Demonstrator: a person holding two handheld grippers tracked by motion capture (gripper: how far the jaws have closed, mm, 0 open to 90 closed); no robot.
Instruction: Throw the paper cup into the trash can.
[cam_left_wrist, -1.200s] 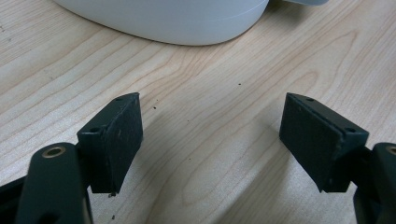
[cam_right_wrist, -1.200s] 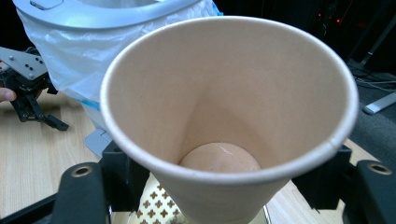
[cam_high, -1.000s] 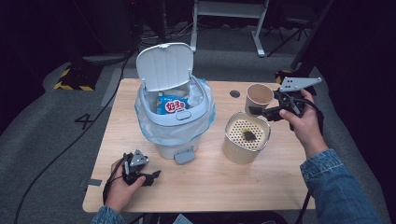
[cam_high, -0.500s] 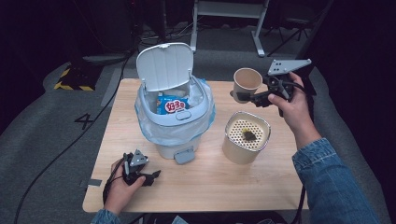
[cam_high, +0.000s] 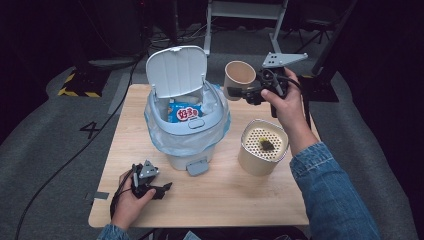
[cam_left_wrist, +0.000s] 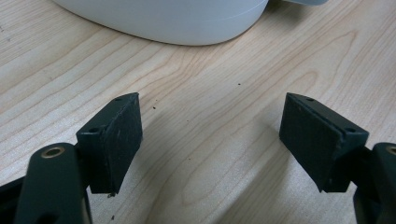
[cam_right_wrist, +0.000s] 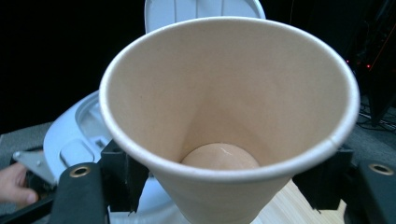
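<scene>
The right tool is clamped on the paper cup, held upright in the air just right of the open bin. The bin's mouth lies lower left of the cup. The left tool, jaws apart, rests on the surface.

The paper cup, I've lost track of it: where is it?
High view: the paper cup is held by the right gripper above the table's far right, beside the open bin.

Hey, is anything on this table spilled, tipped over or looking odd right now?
Nothing looks spilled or tipped. The right gripper holds an empty paper cup in the air beside the bin, whose lid stands open. The one oddity is a dark clump lying on the perforated top of the round container.
</scene>
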